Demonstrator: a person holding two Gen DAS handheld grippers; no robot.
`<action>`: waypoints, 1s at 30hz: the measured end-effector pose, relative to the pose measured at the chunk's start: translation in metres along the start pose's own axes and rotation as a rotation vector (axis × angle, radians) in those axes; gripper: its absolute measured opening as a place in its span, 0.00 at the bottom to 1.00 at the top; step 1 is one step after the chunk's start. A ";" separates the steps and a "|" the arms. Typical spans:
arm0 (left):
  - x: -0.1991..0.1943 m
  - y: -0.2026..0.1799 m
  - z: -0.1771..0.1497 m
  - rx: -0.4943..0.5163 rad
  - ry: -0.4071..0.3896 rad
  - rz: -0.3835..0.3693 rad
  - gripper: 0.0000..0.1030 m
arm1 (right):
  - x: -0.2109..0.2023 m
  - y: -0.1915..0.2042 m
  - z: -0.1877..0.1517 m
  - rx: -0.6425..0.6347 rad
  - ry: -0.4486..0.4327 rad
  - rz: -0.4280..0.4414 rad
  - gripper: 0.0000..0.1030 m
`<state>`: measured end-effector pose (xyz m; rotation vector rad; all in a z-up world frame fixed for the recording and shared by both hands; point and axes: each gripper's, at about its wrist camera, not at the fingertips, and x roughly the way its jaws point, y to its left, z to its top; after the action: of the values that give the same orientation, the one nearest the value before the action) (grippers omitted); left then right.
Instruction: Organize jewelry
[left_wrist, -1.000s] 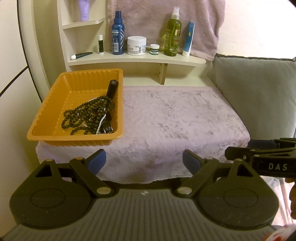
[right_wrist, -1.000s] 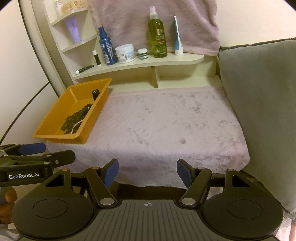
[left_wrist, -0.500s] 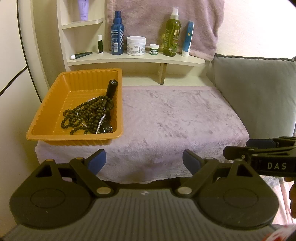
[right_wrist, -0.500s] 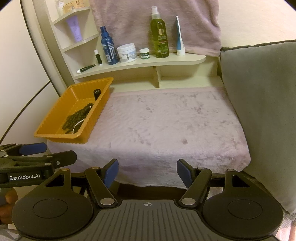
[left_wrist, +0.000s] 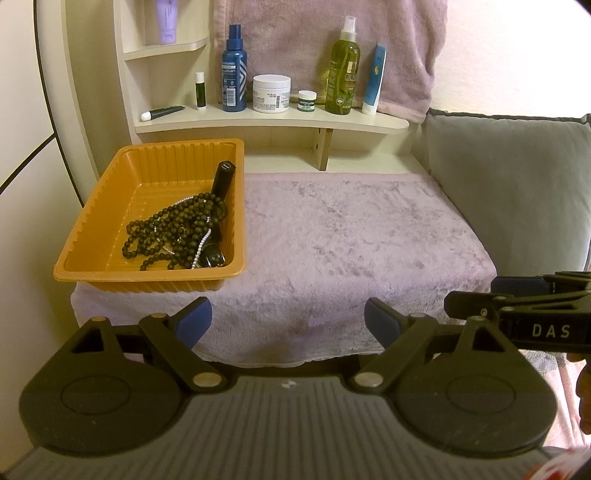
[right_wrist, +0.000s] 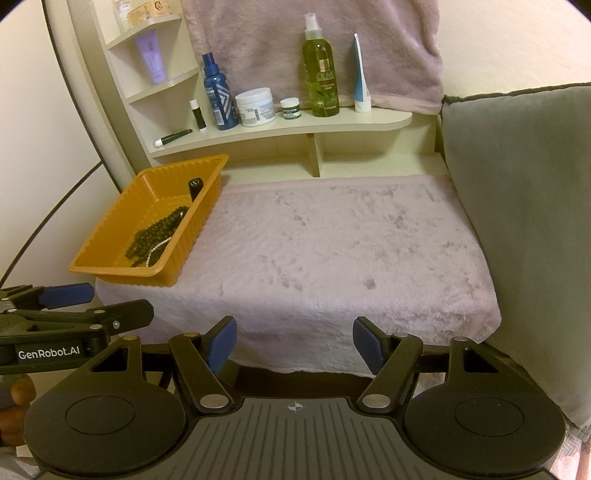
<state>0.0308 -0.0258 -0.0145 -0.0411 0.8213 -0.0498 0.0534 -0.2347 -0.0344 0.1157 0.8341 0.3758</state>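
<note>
Pink plush cloth (left_wrist: 354, 236) over table; toiletry shelf (left_wrist: 273, 123) behind.

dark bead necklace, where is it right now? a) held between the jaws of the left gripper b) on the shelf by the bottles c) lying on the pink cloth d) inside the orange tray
d: the dark bead necklace lies heaped inside the orange tray, tangled with a thin white bead string, while the left gripper has open, empty jaws short of the pink cloth.
</note>
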 end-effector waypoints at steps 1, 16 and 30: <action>0.000 0.000 0.000 0.000 0.001 0.000 0.86 | 0.000 0.000 0.000 -0.001 0.000 0.000 0.68; -0.001 0.000 0.000 0.000 -0.001 -0.001 0.86 | 0.000 0.002 0.001 -0.001 0.000 -0.002 0.68; -0.001 0.000 0.000 0.000 -0.002 -0.001 0.86 | -0.001 0.004 0.000 0.002 -0.001 -0.004 0.68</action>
<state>0.0304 -0.0255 -0.0137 -0.0414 0.8195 -0.0509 0.0521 -0.2316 -0.0331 0.1154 0.8337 0.3710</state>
